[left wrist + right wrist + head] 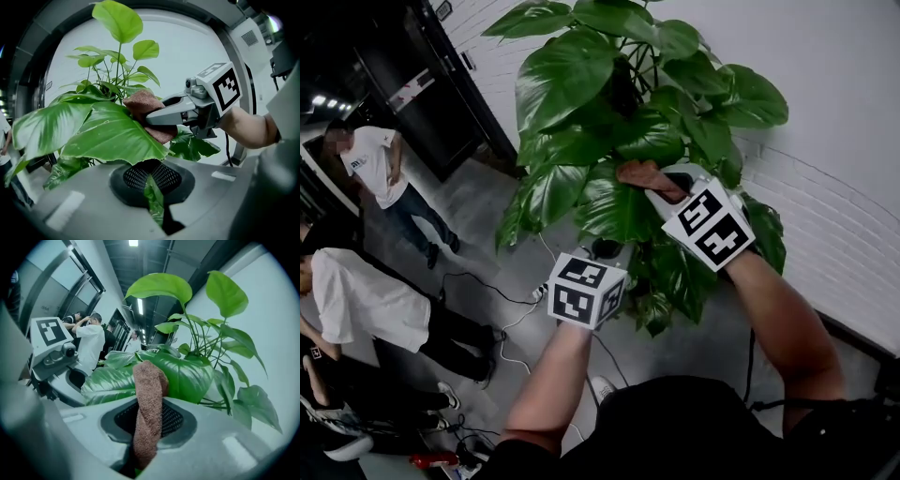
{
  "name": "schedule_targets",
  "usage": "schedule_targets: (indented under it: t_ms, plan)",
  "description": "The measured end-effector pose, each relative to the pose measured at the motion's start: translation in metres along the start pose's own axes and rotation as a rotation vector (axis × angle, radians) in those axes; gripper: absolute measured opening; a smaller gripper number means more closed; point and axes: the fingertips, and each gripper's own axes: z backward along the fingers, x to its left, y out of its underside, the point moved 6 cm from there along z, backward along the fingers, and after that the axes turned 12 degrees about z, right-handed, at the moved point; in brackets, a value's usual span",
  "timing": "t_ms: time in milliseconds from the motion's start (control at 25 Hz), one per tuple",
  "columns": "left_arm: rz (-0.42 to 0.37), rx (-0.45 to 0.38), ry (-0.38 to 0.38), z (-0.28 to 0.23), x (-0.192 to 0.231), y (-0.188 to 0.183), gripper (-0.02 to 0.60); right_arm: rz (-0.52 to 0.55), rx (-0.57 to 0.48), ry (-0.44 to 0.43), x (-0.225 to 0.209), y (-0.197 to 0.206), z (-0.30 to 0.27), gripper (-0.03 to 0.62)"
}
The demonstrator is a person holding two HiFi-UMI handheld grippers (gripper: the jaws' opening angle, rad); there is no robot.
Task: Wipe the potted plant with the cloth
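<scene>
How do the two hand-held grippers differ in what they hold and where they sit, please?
The left hand-held gripper pinches the edge of a leaf; the right hand-held gripper clamps a brown cloth. The left sits lower, the right higher, pressing the cloth onto that leaf. Both are shut.

Cloth [149,408]: brown woven fabric with a coarse looped pile, matt. Potted plant [572,80] leaves: smooth, waxy and glossy, with light reflections. Right claw [147,427] and left claw [152,190] housings: grey moulded plastic, smooth, matt. Inner pads [176,420]: black, fine perforated mesh texture. Wall [853,187]: white painted brick, matt.
</scene>
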Motion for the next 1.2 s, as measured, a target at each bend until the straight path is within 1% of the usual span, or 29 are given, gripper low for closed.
schedule_targets:
  t_ms: [320,640,1200]
  plan:
    - [0.008,0.015,-0.015,-0.004,0.006,0.004,0.017,-0.04,-0.035,-0.066,0.021,0.002,0.005,0.064]
    - [0.012,0.017,-0.03,0.001,0.008,0.005,0.017,-0.041,-0.06,-0.105,0.046,0.003,0.013,0.064]
    - [-0.004,0.006,-0.003,0.005,0.006,0.005,0.017,-0.048,-0.098,-0.144,0.082,0.006,0.037,0.064]
